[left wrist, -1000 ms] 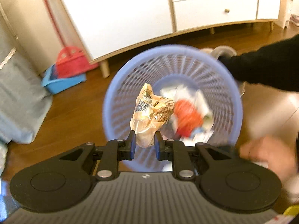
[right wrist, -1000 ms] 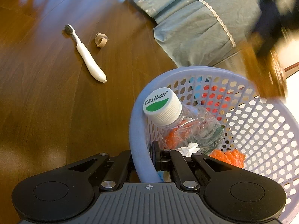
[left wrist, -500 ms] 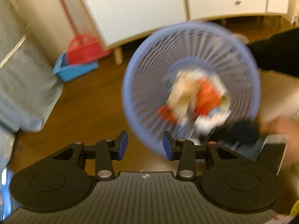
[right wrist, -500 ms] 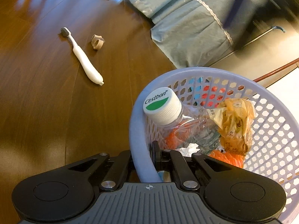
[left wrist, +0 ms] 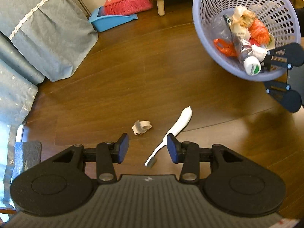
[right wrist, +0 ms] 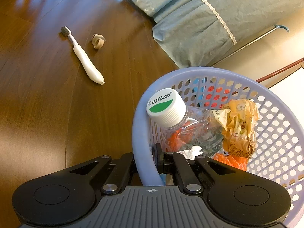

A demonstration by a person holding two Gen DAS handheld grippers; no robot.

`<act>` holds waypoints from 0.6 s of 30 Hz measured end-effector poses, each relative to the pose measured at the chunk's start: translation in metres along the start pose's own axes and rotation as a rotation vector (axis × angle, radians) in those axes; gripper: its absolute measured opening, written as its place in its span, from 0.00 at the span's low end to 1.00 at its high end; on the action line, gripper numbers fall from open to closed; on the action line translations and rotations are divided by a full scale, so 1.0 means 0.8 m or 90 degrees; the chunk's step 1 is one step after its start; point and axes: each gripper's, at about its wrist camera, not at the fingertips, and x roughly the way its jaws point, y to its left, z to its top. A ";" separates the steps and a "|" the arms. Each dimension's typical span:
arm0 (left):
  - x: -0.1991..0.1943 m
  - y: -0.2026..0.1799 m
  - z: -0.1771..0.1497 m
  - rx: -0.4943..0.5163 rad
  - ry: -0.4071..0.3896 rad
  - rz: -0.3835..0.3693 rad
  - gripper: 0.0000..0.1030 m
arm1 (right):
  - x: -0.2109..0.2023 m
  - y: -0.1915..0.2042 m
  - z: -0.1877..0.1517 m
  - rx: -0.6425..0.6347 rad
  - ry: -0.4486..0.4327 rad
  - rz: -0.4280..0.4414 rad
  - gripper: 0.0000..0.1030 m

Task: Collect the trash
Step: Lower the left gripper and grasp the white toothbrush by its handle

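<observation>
- The left hand-held gripper (left wrist: 147, 148) is held with its jaws apart and nothing between them; a second ago a crumpled snack wrapper was pinched there, over the basket.
- That wrapper (right wrist: 239, 126) is now seen lying inside the lavender basket (right wrist: 141, 133), at the centre right of the right wrist frame, against a clear plastic bottle (right wrist: 182, 121) with a white and green cap.
- The right hand-held gripper (right wrist: 145, 163) is clamped on the near rim of the basket, one finger outside the wall and one inside, as it was a second ago.
- In the left wrist frame the basket has shifted from the centre to the upper right, and the floor is now faced.
- Two pieces are left on the wooden floor: a white toothbrush (left wrist: 175, 130) lying just ahead of the open jaws, at lower centre, and a small beige band (left wrist: 141, 127) just to its left.
- One deposit is judged finished, and the toothbrush or the band appears to be the next pick.
- A red broom (left wrist: 125, 1) and a blue dustpan (left wrist: 109, 20) are seen at the upper centre.
</observation>
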 end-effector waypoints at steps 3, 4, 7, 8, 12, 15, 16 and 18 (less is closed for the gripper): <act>0.012 0.003 -0.007 0.017 0.004 -0.008 0.40 | -0.002 0.000 -0.002 -0.001 0.000 -0.001 0.00; 0.016 0.002 -0.009 0.024 0.007 -0.009 0.40 | -0.002 0.000 -0.002 -0.001 0.000 -0.002 0.00; 0.031 0.000 -0.018 0.041 0.012 -0.021 0.41 | 0.001 0.001 -0.002 -0.002 -0.001 -0.005 0.00; 0.038 -0.001 -0.022 0.046 0.014 -0.025 0.41 | 0.002 0.001 -0.002 -0.002 -0.001 -0.006 0.00; 0.064 -0.011 -0.034 0.077 0.027 -0.047 0.42 | 0.004 0.001 0.000 -0.004 0.001 -0.006 0.00; 0.081 -0.019 -0.046 0.111 0.033 -0.057 0.42 | 0.004 0.000 0.000 -0.003 0.001 -0.008 0.00; 0.085 -0.021 -0.050 0.115 0.037 -0.059 0.42 | 0.005 -0.001 0.000 -0.001 0.001 -0.009 0.00; 0.094 -0.021 -0.058 0.115 0.041 -0.065 0.42 | 0.007 -0.002 0.001 0.003 0.002 -0.012 0.00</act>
